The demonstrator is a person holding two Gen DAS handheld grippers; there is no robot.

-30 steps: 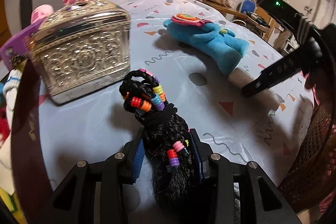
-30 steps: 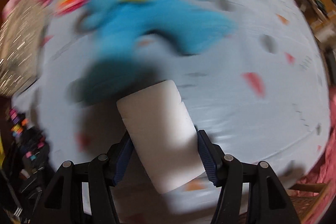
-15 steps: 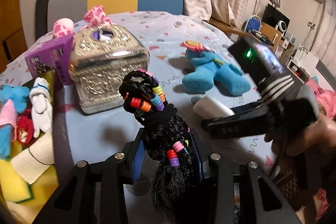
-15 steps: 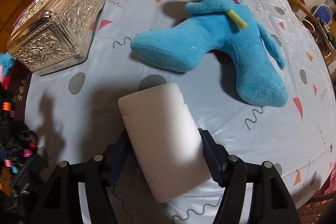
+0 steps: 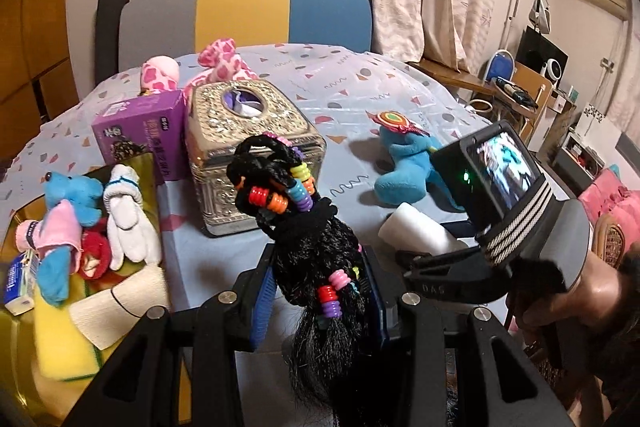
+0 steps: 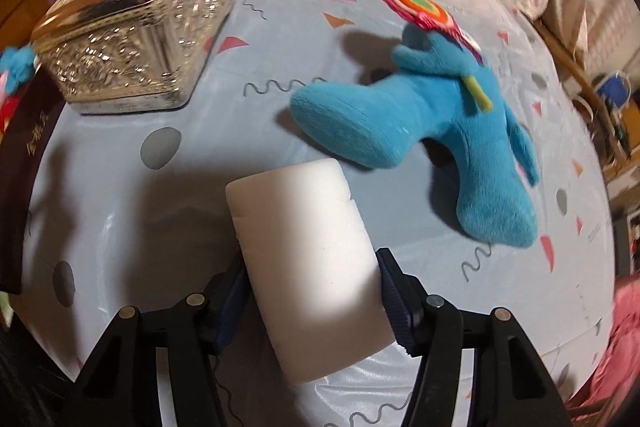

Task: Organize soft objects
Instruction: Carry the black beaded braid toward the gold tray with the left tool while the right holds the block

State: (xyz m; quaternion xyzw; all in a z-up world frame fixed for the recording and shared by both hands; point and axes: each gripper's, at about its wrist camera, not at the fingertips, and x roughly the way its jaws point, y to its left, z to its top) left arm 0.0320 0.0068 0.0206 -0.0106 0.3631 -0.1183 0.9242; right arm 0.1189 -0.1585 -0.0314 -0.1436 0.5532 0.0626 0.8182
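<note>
**Both grippers loaded above the table**

Left gripper: fingers clamped on a black hair braid strung with coloured beads, held above the table. Right gripper: fingers pressed against both sides of a white foam block, also off the cloth. To the left, a box piled with soft toys. Beyond, a silver tissue box. Farther right, a blue plush toy lies on the table with a lollipop. Pink plush at the far edge.
</note>
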